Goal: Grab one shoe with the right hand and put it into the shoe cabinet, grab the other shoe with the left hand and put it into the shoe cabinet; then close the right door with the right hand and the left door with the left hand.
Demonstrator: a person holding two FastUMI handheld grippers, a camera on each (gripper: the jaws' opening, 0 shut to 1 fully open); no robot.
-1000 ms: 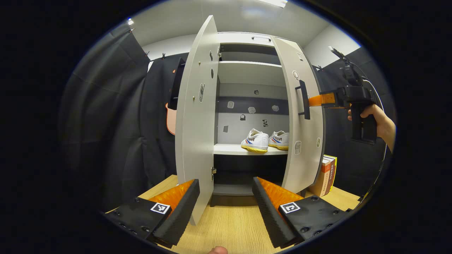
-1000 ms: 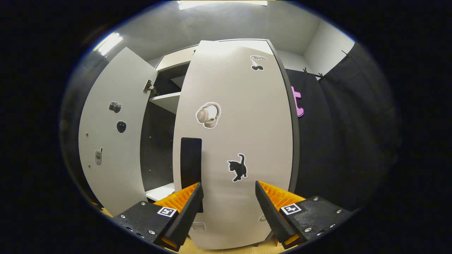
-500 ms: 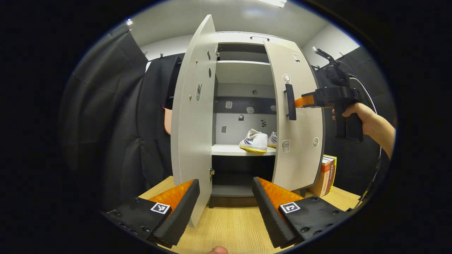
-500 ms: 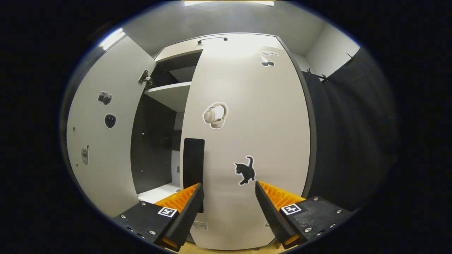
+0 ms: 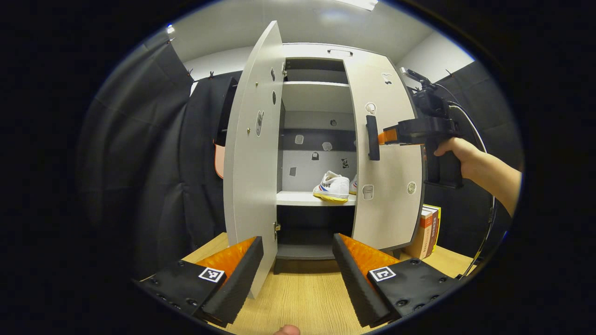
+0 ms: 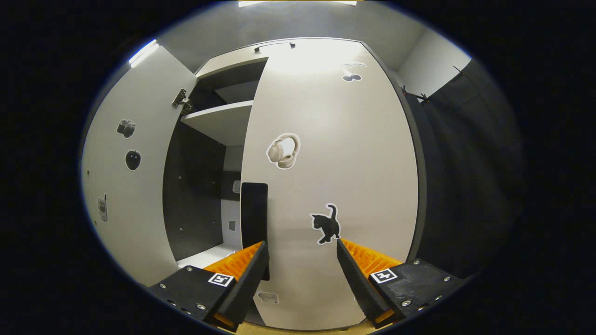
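Note:
In the left gripper view a white shoe [image 5: 333, 187] with a yellow sole rests on the cabinet's middle shelf [image 5: 298, 199]; a second shoe [image 5: 353, 184] peeks out behind the right door's edge. The right door [image 5: 389, 158] stands nearly shut, and my right gripper [image 5: 382, 136], held by a hand, presses its tips against it beside the black handle [image 5: 371, 137]. In the right gripper view the right gripper [image 6: 301, 249] is open, fingers flat on the right door [image 6: 335, 153] next to the handle [image 6: 254, 218]. The left door [image 5: 251, 149] stands wide open. My left gripper [image 5: 298, 244] hangs open before the cabinet.
Several books [image 5: 427, 231] stand on the wooden table [image 5: 307, 298] to the right of the cabinet. Black cloth hangs on both sides. The left door's inner face [image 6: 125, 186] carries small stickers; upper shelves [image 5: 314, 95] sit inside.
The right gripper has pushed the right door further toward shut, covering most of the second shoe. The left gripper and left door have stayed in place.

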